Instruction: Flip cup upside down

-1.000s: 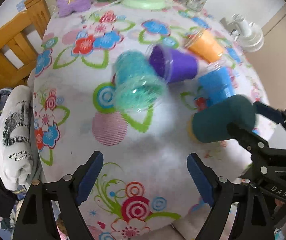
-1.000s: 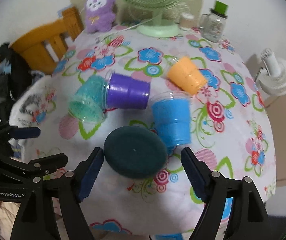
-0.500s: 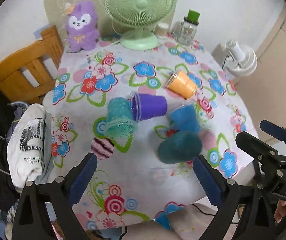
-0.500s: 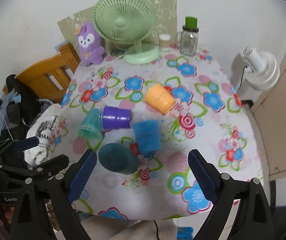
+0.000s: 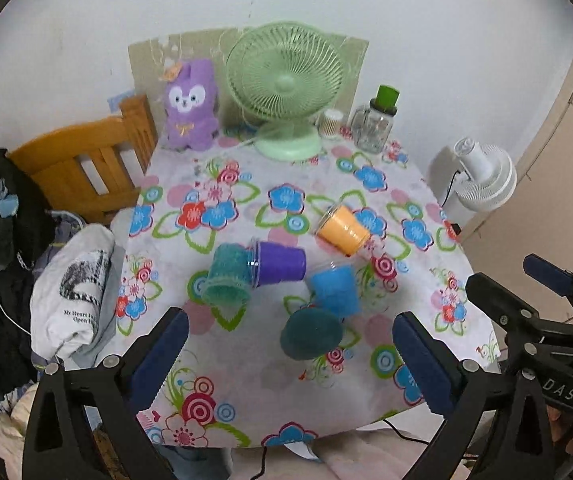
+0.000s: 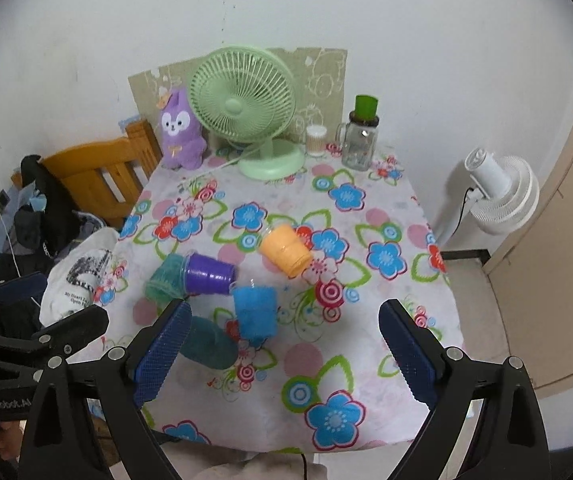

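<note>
Several cups lie on their sides on the floral tablecloth [image 5: 246, 392]: a dark teal cup [image 5: 311, 338] nearest me, a blue cup [image 5: 334, 288], a purple cup [image 5: 280, 263], a light teal cup [image 5: 228, 276] and an orange cup [image 5: 342, 230]. The right wrist view shows the dark teal cup [image 6: 206, 346], blue cup [image 6: 254, 312], purple cup [image 6: 209, 274] and orange cup [image 6: 285, 250]. My left gripper [image 5: 286, 360] is open and empty, high above the table's near edge. My right gripper [image 6: 282, 350] is open and empty too.
A green desk fan [image 5: 286, 84], a purple plush toy [image 5: 190, 104], a glass jar with a green lid [image 5: 376, 124] and a small white pot [image 5: 329, 122] stand at the table's far edge. A wooden chair [image 5: 86, 168] with clothes stands left; a white floor fan [image 5: 482, 176] stands right.
Both grippers have pulled up and back from the table, so the cups look smaller and farther. The dark teal cup, held close a second ago, now lies on the cloth.
</note>
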The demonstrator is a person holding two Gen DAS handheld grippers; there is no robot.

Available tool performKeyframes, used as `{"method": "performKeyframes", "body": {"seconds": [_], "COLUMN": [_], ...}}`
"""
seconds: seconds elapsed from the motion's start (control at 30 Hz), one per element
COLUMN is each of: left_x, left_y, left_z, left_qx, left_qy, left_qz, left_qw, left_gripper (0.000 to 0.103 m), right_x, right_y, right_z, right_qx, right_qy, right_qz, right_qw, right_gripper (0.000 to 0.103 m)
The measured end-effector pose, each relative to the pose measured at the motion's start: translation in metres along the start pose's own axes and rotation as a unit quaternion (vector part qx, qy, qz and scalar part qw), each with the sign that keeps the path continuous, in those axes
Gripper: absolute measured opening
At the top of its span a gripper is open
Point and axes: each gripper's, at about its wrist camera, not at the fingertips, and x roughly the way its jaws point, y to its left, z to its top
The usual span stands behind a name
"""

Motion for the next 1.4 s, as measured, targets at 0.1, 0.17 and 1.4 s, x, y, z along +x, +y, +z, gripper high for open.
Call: {"method": "performKeyframes", "body": {"seconds": [0.1, 0.17, 1.4], "left_x": [-0.010, -0.015, -0.020], "left_y": [-0.011, -0.014, -0.033], "left_z": [0.003, 0.005, 0.007], "left_qx": [0.001, -0.003, 0.006], "left_qy": [-0.012, -0.016, -0.019], "left_qz": [0.006, 0.012, 0.023], "left_qw": [0.9999, 0.9998, 0.9995], "left_gripper": [0.103, 0.103, 0.103], "right_x": [-0.008, -0.013, -0.018], "right_y": [-0.007, -0.010, -0.024], "right_z": [0.003, 0.003, -0.002], "right_qx": [0.003, 0.008, 0.021], "right_qy": [-0.009, -0.017, -0.024], "right_qz": [-0.003, -0.005, -0.033], "right_qw": [1.000, 1.000, 0.999], "right_gripper": [0.096, 0.096, 0.097]}}
